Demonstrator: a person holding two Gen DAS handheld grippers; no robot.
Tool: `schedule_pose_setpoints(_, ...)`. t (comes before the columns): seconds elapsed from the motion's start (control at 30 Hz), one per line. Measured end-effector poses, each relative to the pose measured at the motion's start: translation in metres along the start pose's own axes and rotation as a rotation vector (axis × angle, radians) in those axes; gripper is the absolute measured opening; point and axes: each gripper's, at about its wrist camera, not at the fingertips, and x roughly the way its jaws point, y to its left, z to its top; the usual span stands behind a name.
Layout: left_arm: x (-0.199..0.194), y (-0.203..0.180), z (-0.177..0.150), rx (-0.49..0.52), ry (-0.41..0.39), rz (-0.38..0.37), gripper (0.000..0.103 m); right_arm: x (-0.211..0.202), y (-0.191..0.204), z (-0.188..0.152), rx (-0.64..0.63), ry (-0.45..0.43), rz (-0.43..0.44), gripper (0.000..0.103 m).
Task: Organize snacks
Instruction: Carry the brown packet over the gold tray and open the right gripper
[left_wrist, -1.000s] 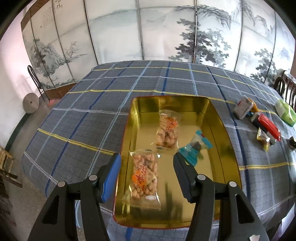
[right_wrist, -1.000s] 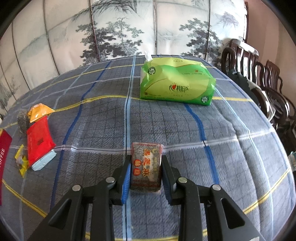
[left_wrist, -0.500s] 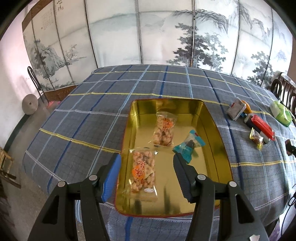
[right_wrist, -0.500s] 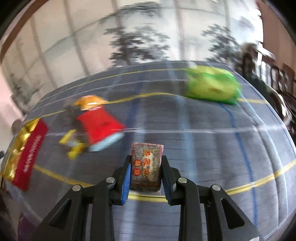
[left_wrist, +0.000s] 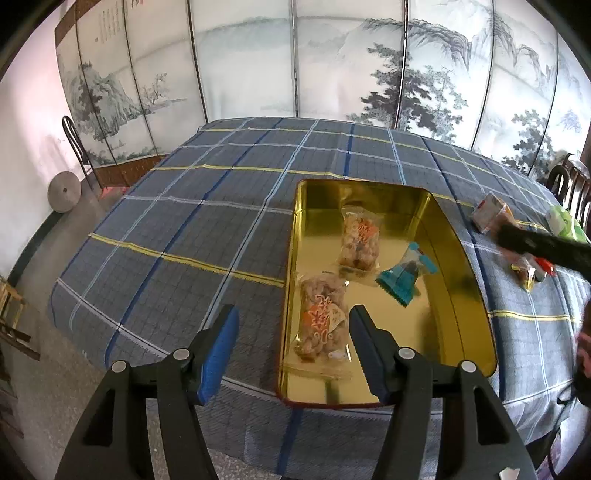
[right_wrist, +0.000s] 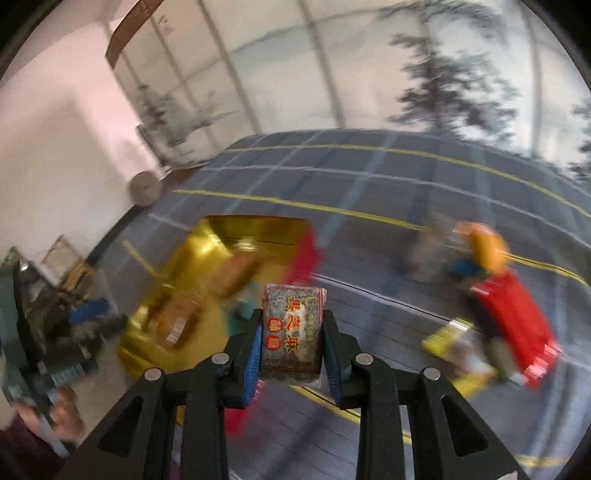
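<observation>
An open gold tin (left_wrist: 476, 295) lies on the plaid table. Inside it are two clear packs of nuts, one near (left_wrist: 321, 321) and one farther back (left_wrist: 360, 240), plus a teal pack (left_wrist: 402, 277). My left gripper (left_wrist: 293, 314) hovers above the tin's near left corner. Its jaws are opening, with nothing pressed between them. My right gripper (right_wrist: 291, 315) is shut on a grey black-sesame pack (right_wrist: 291, 339) held upright. It hangs in the air by the blurred gold tin (right_wrist: 207, 236). Its dark blurred body (left_wrist: 546, 245) enters the left wrist view from the right.
Right of the tin lie loose snacks: a red pack (right_wrist: 513, 317), an orange-topped pack (right_wrist: 484, 247) and a yellow pack (right_wrist: 454, 339). A green tissue pack (left_wrist: 563, 221) sits near wooden chairs (left_wrist: 569, 184). A painted folding screen stands behind the table. A hand (right_wrist: 62, 417) shows at lower left.
My right gripper has swung left with the sesame pack, from near the green tissue pack to beside the tin. The left gripper has drawn back a little and its jaws stand slightly wider.
</observation>
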Motion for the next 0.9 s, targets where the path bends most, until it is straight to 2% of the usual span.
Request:
schedule_pose_setpoints(0.2,-0.004,0.014,-0.001,-0.013,-0.008,0.003,0.061,0.066,0.042,0.034,-0.031,0.106,0.053,0.03)
schedule_pose_setpoints(0.43,-0.001,0.026,0.001,0.005,-0.014,0.035,0.063,0.128,0.068,0.053,-0.048,0.197,0.019,0.029)
schedule_pose_setpoints(0.9,0.014,0.044,0.001,0.014,0.002,0.064,0.066,0.179,0.099,0.068,-0.076,0.232,-0.021,0.03)
